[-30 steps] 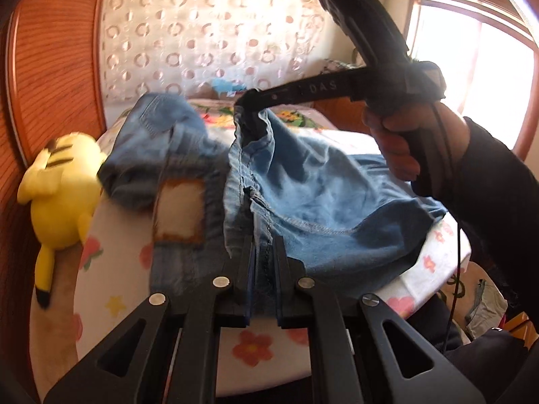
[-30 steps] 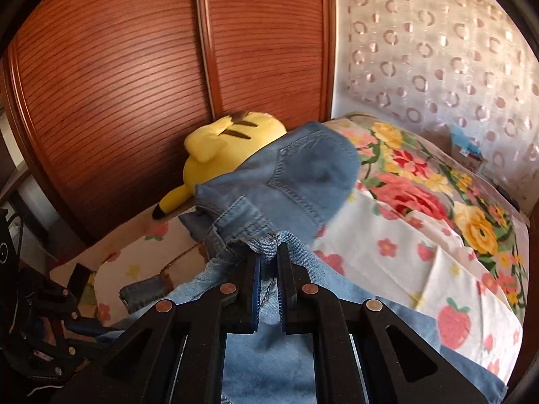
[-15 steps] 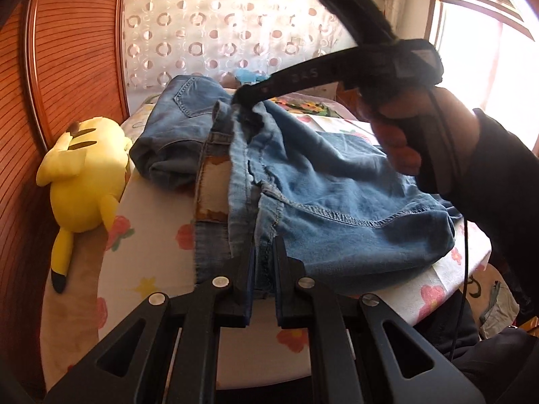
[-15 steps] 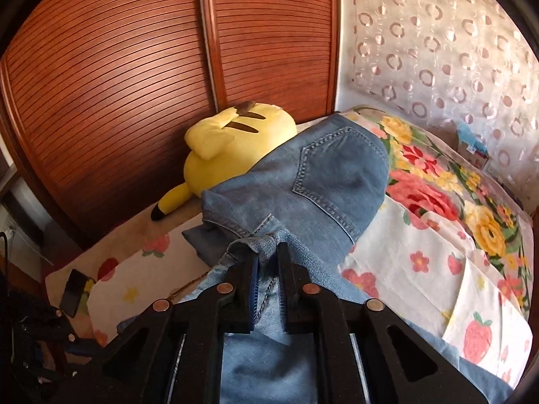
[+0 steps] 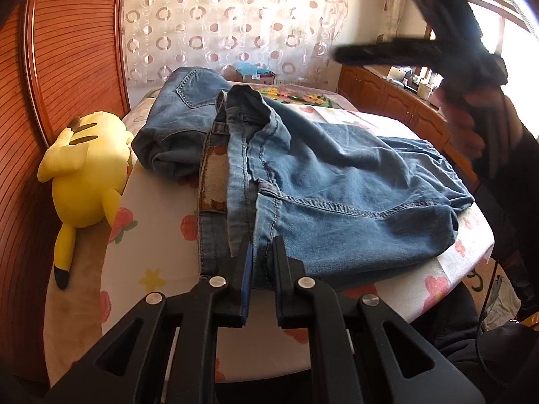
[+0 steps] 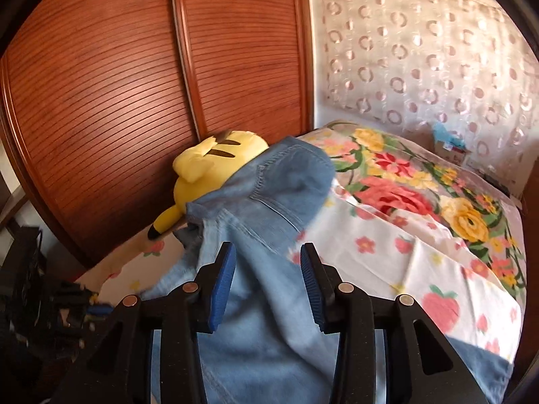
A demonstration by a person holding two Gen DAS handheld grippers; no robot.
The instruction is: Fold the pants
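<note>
One pair of jeans (image 5: 337, 181), one yellow plush toy (image 5: 86, 171), two tongs.

The jeans lie bunched on the flower-print bed (image 6: 421, 252) beside a wooden slatted wardrobe (image 6: 101, 101) and a circle-patterned curtain (image 5: 235, 23). The left tongs (image 5: 261, 262) are clamped on a denim edge; the right tongs (image 6: 267, 279) hang apart above the denim, gripping nothing.

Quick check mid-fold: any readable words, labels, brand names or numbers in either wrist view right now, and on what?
None readable.
Leather waistband patch on the jeans: worn, no lettering legible.
Right gripper body: motion-blurred, any lettering unreadable.
Small box by the curtain: print too small to read.
</note>
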